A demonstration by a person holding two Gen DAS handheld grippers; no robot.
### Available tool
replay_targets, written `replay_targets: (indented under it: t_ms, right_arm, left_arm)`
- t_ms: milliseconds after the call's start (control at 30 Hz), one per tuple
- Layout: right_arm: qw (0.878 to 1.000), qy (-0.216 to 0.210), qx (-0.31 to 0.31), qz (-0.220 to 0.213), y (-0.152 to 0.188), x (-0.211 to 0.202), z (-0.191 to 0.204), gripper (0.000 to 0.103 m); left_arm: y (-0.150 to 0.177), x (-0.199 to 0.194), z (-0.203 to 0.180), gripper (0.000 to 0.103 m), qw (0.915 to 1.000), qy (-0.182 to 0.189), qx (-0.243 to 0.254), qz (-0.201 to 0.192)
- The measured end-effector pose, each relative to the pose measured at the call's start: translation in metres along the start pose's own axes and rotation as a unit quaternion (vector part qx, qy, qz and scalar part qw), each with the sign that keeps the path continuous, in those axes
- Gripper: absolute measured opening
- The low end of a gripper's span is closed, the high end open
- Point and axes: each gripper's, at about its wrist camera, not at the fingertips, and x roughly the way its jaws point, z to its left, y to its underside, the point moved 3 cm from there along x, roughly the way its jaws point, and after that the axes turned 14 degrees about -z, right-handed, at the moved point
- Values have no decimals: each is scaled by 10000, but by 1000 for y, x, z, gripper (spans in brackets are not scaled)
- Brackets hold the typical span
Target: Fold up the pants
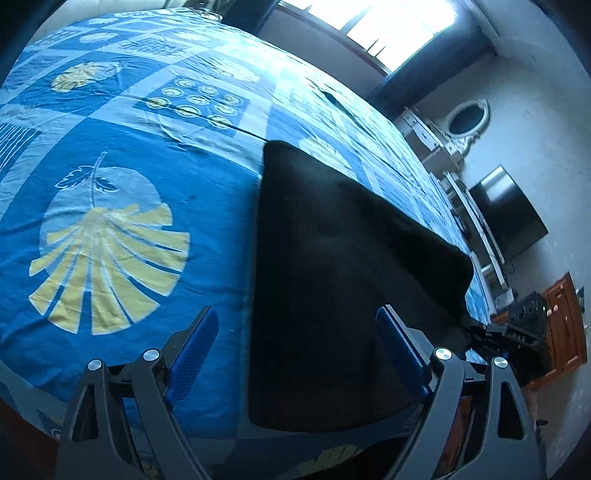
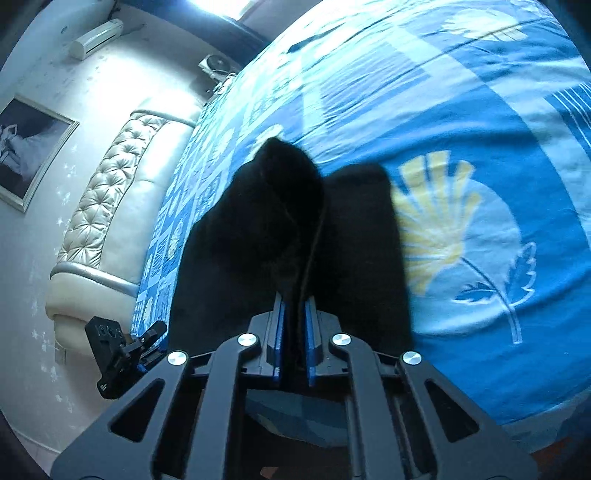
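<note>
The black pants lie on a blue patterned bedspread. My left gripper is open and empty, its blue pads spread above the pants' near left edge. My right gripper is shut on a raised fold of the black pants, lifting that part off the bedspread. The right gripper also shows in the left wrist view at the pants' right edge. The left gripper shows in the right wrist view at the lower left.
A padded cream headboard runs along the bed's left side. A dark TV, a white dresser with oval mirror and wooden furniture stand beyond the bed. A bright window is at the far wall.
</note>
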Motion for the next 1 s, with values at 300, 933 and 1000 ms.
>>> replay_targets:
  t_ms: [300, 933, 1000]
  right_arm:
    - [9995, 6, 223, 240, 1, 5, -3, 16]
    - [9988, -119, 13, 469, 11, 13, 5, 11]
    - [9988, -95, -65, 469, 10, 12, 5, 11]
  left_arm:
    - [7, 3, -8, 86, 9996, 1, 255, 120]
    - [11, 3, -13, 86, 9992, 143, 270, 275]
    - [11, 2, -12, 86, 9990, 221, 213, 314]
